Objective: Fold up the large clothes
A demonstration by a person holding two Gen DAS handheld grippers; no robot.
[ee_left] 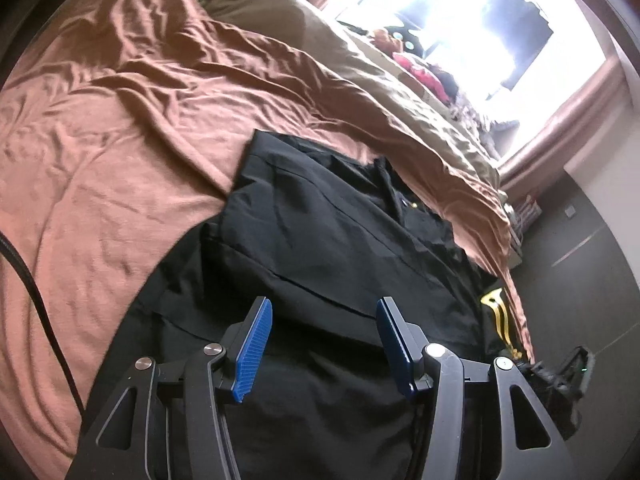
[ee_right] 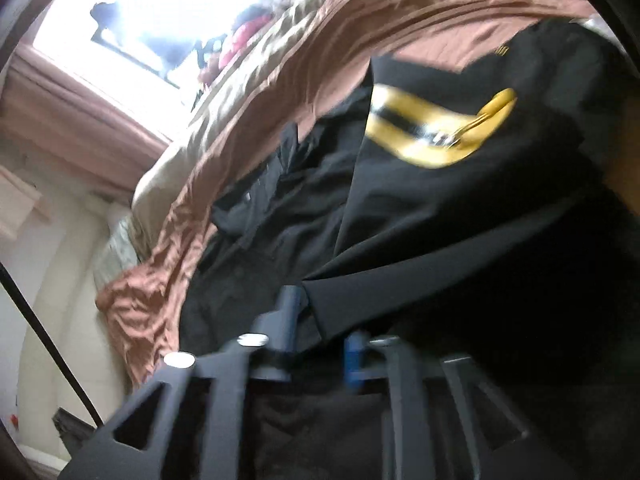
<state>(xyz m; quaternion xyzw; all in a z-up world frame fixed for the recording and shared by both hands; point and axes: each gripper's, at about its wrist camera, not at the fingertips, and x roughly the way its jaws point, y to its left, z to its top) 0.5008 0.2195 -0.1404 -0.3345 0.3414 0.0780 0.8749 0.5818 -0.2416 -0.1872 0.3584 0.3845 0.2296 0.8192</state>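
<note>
Black garment (ee_left: 320, 248) on bed (ee_left: 120, 160), near edge, partly folded. Left claw (ee_left: 324, 344) wide open, empty, hovering over it. Right claw (ee_right: 320, 344) pinched on the yellow-striped flap (ee_right: 440, 208), lifted; that fold remains.

A home bedroom is showing here. A wide bed is lying under a rumpled brown sheet (ee_left: 120, 128) and a tan blanket (ee_left: 360, 60). Daylight is pouring through a window (ee_left: 472, 12) framed by pink curtains (ee_right: 76, 120). Clutter (ee_left: 424, 68) is piling up along the bed's far side, near the window.
</note>
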